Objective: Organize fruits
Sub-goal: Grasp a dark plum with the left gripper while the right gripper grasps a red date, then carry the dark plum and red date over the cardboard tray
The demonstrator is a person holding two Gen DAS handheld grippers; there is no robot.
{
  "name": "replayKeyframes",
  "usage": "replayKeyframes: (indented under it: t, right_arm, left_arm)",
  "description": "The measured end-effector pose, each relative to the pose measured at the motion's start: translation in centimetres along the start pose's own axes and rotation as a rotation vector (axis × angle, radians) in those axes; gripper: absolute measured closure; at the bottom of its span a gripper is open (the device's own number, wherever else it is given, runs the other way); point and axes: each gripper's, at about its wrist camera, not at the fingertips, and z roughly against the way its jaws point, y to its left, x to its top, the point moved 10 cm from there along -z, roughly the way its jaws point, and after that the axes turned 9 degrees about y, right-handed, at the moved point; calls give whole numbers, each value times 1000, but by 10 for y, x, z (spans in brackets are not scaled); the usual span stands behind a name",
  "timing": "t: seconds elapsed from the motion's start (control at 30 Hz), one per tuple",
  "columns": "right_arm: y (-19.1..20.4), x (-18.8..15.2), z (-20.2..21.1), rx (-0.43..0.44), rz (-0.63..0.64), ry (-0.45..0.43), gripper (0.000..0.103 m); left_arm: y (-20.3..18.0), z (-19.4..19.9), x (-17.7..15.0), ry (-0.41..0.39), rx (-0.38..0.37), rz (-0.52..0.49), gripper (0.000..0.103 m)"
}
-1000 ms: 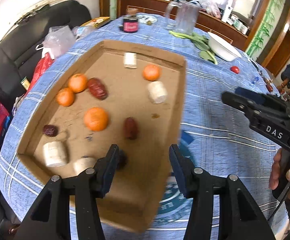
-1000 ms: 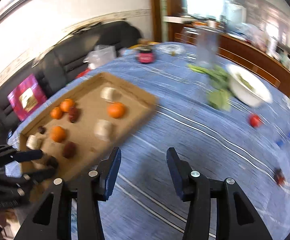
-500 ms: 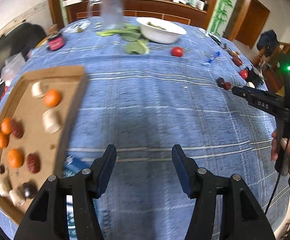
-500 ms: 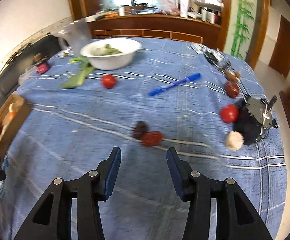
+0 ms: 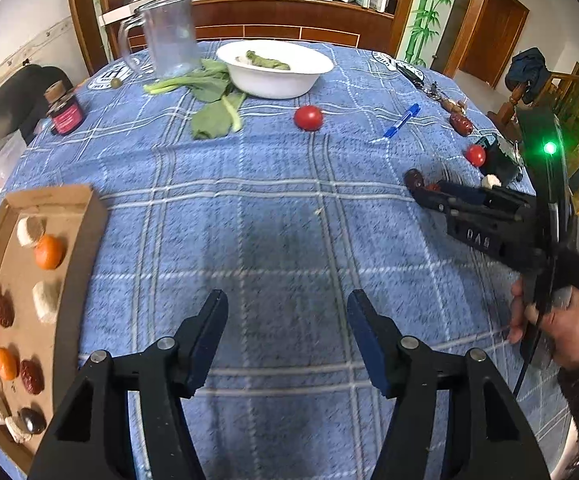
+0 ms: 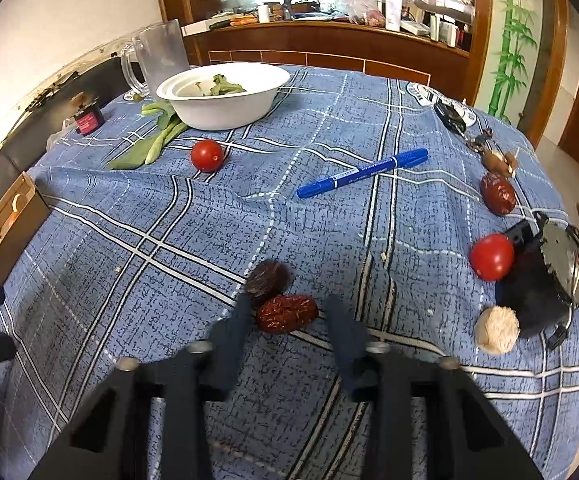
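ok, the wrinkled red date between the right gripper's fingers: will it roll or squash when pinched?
The wrinkled red date looks oblong and lies lengthwise, so it probably won't roll far. Its shrivelled skin suggests light, slightly soft flesh with decent grip. The darker round fruit touching it may get nudged by the right gripper.

My worktop [image 5: 281, 216] wears a blue plaid cloth [image 6: 193, 236]. On its left edge sits a cardboard tray [image 5: 89, 216] of oranges, dates and pale chunks. Toward the far side stand a white bowl [image 5: 275, 76] with greens in it, a clear jug [image 5: 167, 36] and a small dark jar [image 5: 64, 110], with loose leafy greens [image 5: 209, 100] lying beside the bowl. A tomato [image 6: 207, 155] rests near the greens, a blue pen [image 6: 363, 173] further right. Close before me lie two dates touching — a dark one [image 6: 267, 278] and a red one [image 6: 287, 313]. At the right: another red date [image 6: 497, 193], a second tomato [image 6: 491, 257] against a black device [image 6: 541, 276], and a pale round piece [image 6: 496, 329] — also keys [image 6: 451, 116] at the far edge.
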Motion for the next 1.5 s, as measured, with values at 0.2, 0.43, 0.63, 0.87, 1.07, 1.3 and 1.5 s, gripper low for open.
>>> replayKeyframes:
  t: [0.2,0.43,0.63,0.87,1.07,1.3,1.5]
  right_arm:
    - [-7,-14,15,4,-13,-16,70]
    - [-21,-46,48,-2,-38,-47,70]
    - [-38,-62,54,14,-89,-42,70]
    - [-41,-64,53,46,-121,-44,69]
    - [-38,-65,57,43,-117,-52,69]
    - [-26,-71,64,36,-109,-56,70]
    - [-4,-78,68,31,-83,-49,70]
  left_arm:
    - [-41,-16,35,-1,-25,-43,42]
    - [-96,-46,69,17,-42,-112,42]
    - [-127,-68,87,19,-2,-170,42]
    - [-135,-90,92,38,-16,-195,85]
    - [-124,-75,84,6,-86,-172,85]
    - [-89,-47,45,9,-108,-128,85]
    - [-47,-26,-1,-2,-72,-79,85]
